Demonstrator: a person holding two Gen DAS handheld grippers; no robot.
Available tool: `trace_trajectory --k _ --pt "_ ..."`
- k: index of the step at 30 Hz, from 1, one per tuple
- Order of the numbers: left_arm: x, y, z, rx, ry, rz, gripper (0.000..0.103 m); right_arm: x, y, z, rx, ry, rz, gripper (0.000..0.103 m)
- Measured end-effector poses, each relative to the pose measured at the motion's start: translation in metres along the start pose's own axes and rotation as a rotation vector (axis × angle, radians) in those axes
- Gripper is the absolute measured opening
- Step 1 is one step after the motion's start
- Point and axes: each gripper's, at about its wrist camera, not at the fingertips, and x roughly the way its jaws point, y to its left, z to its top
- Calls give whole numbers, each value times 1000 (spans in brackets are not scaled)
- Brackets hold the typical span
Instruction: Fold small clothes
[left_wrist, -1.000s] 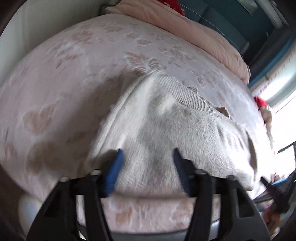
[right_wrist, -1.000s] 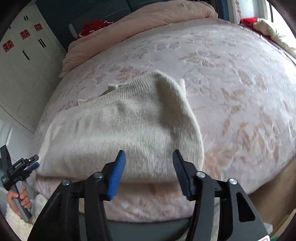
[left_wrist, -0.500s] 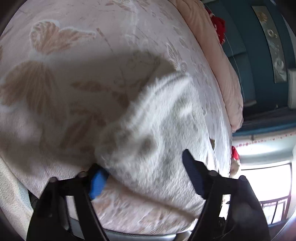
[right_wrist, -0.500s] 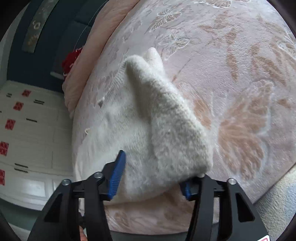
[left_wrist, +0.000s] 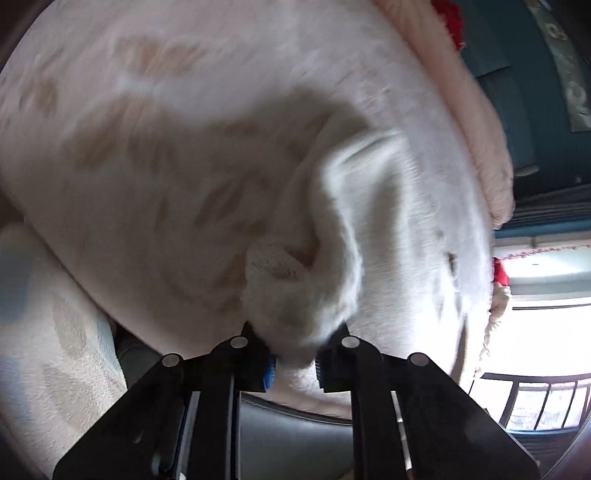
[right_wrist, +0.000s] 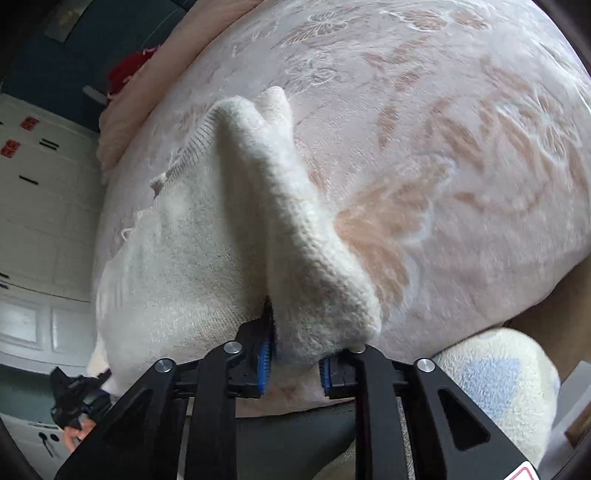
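A cream knitted sweater (right_wrist: 192, 251) lies on the pink flowered bedspread (right_wrist: 461, 155). My right gripper (right_wrist: 293, 363) is shut on its near right corner, and the knit rises in a ridge from the jaws toward the ribbed hem (right_wrist: 195, 144). My left gripper (left_wrist: 293, 365) is shut on the sweater's (left_wrist: 347, 229) near left corner, which is bunched and lifted off the bedspread (left_wrist: 147, 155). The left wrist view is blurred. The left gripper also shows far left in the right wrist view (right_wrist: 75, 402), held by a hand.
A folded pink quilt (left_wrist: 476, 110) with a red item (left_wrist: 448, 14) lies along the bed's far side. White cabinets (right_wrist: 33, 206) stand to the left. A cream and blue fleece (right_wrist: 495, 380) lies by the bed's near edge. A bright window (left_wrist: 546, 295) is at the right.
Both grippers have closed from wide open onto the sweater's near corners. The corners have lifted and bunched, and both cameras have tilted closer to the bed.
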Motion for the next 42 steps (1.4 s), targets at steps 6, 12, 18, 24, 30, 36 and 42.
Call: trace_trajectory --k 6,12,18,24,30,36,42 --pt "-17 -1 -10 79 -71 -32 40 -65 32 -3 -101 -188 -194 35" --pt "-14 2 -11 24 -121 -44 64 -61 148 3 -371 -225 -97 17" --pt "-3 1 -5 15 -106 -42 63 42 238 -5 -531 -22 -16 1" --pt "1 -1 0 31 -97 -39 63 137 250 -6 -573 137 -133 1" --pt "1 0 -2 53 -106 -32 63 120 260 4 -562 118 -110 1" --pt "2 8 1 24 -115 -76 65 164 264 11 -599 160 -205 1" --pt "-7 -6 9 64 -109 -105 27 160 278 9 -672 122 -239 1"
